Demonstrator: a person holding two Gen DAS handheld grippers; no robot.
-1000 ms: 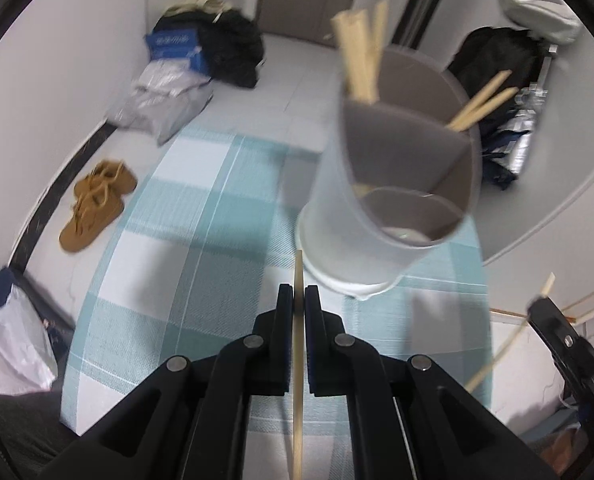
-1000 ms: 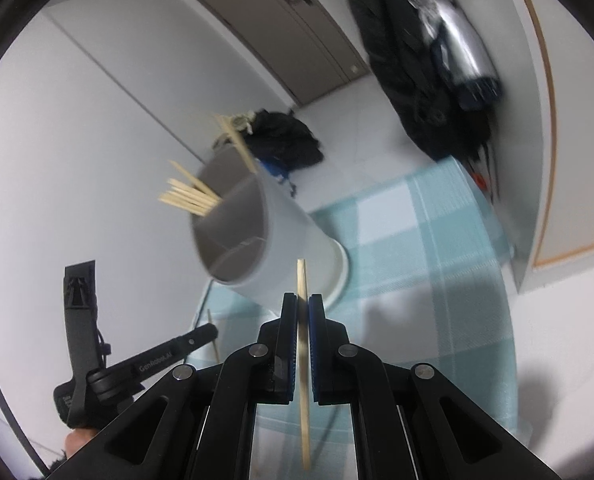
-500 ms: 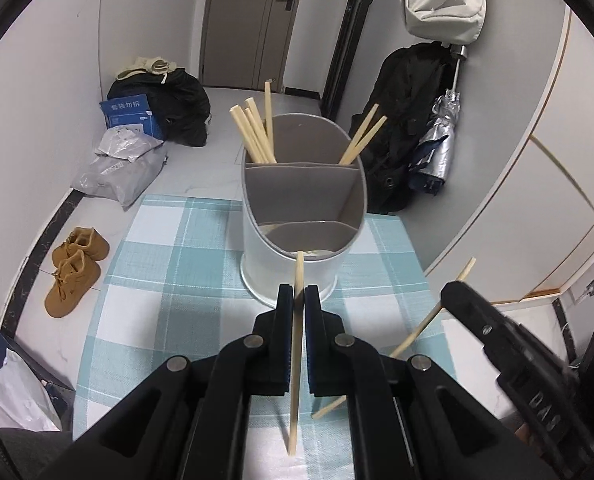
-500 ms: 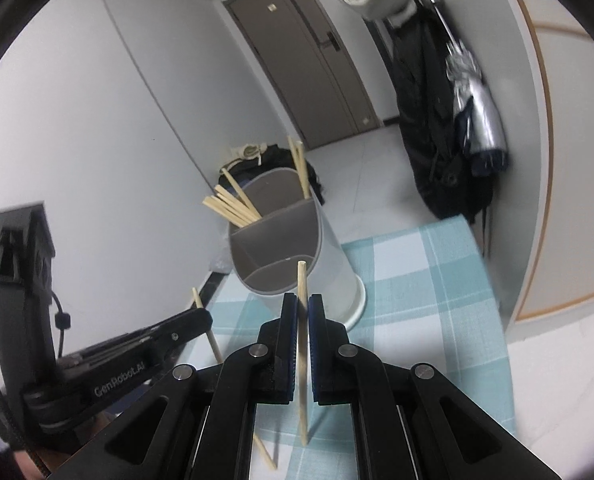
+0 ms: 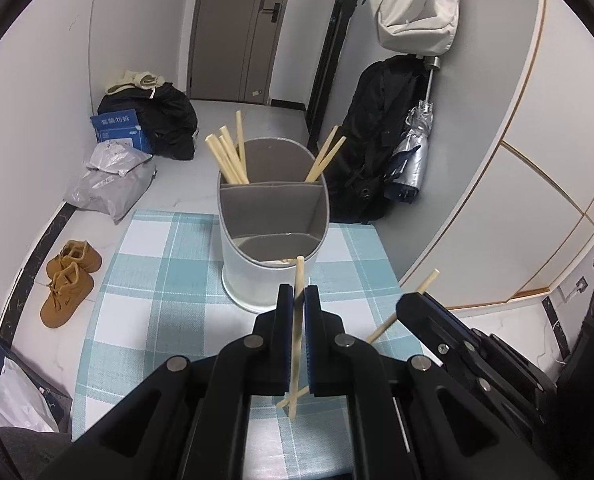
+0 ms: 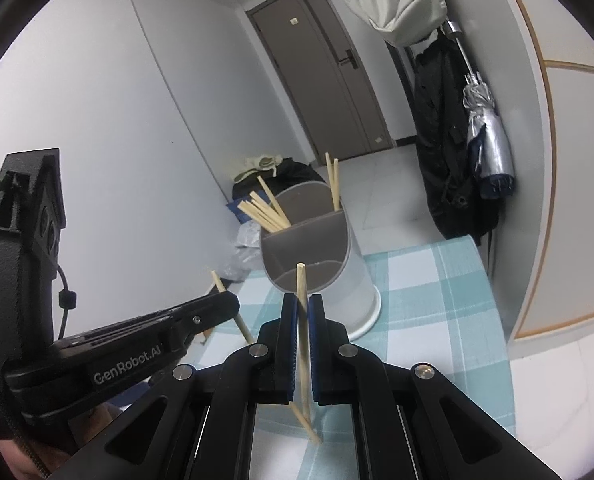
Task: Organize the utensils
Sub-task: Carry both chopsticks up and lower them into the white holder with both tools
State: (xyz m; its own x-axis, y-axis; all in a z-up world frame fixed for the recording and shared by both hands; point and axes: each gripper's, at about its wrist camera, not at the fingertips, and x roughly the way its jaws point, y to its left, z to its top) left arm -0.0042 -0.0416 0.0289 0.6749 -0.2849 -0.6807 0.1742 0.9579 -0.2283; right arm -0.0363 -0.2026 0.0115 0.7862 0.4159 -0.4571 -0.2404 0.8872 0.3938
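Chopsticks are the task items; the bench [image 5: 145, 320], covered with a teal-and-white checked cloth, carries a white utensil holder [image 5: 271, 232] with grey dividers standing near its far edge. Its two rear compartments hold upright chopstick bundles [image 5: 227, 156]; the front compartment appears to contain a few lying low, though the view there is poor. The left tongs [image 5: 296, 294] are pressed together, pinching one chopstick [image 5: 296, 344] just short of the holder. The right tongs [image 6: 303, 304] likewise pinch a single chopstick [image 6: 303, 332], held near upright above the cloth. The two sticks cross at their lower ends.
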